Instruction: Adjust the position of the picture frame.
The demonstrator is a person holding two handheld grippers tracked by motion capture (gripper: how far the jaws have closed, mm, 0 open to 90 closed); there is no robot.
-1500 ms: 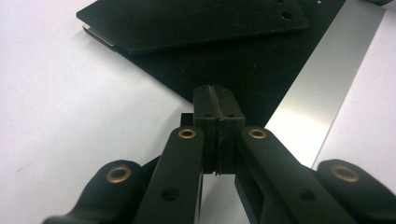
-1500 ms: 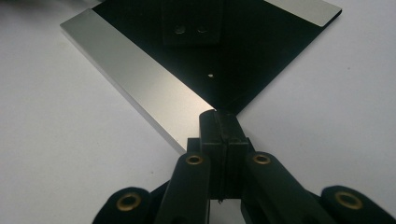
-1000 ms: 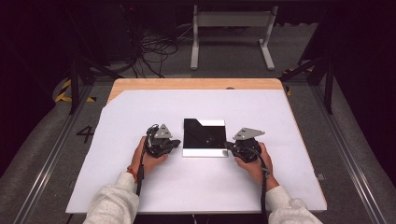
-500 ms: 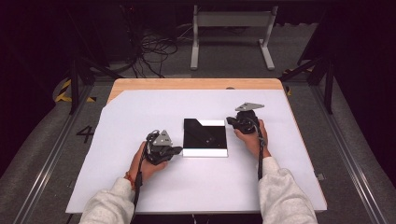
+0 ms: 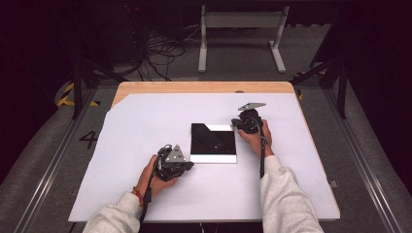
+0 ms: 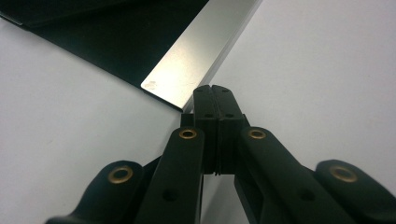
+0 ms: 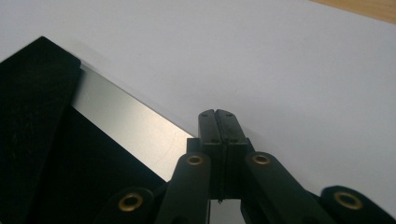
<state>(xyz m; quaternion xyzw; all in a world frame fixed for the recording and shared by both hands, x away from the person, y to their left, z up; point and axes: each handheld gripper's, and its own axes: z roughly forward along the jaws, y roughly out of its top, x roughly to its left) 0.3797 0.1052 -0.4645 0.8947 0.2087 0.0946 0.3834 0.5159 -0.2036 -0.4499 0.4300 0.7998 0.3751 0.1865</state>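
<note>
In the middle of the white sheet point(image 5: 145, 126) we see the flat black square point(image 5: 212, 141), a thin panel with a bright silver strip along its near edge and another at its far right corner. It lies flat, a little right of the centre of the table point(image 5: 204, 87), whose wooden far edge shows beyond the sheet. Our left gripper point(image 5: 187, 166) is at the near left corner of the square, and in the left gripper view the closed tips point(image 6: 215, 100) stand just at the corner of the silver strip point(image 6: 201, 56); we cannot tell if they touch it. Our right gripper point(image 5: 238, 122) is at the far right corner, and in the right gripper view its tips point(image 7: 217, 122) are just beside the silver edge point(image 7: 130, 123). The jaws of both grippers are pressed fully together and hold nothing. One second ago the two grippers were at the left and right sides of the square, about level with each other. Since then the right hand has gone to the far side and the left hand has come a little nearer to us, so they now stand at opposite corners. The square itself has not moved. We judge this as positioning: with closed tips at two diagonal corners, the likely next move is to push or turn the square, not to lift it.
</note>
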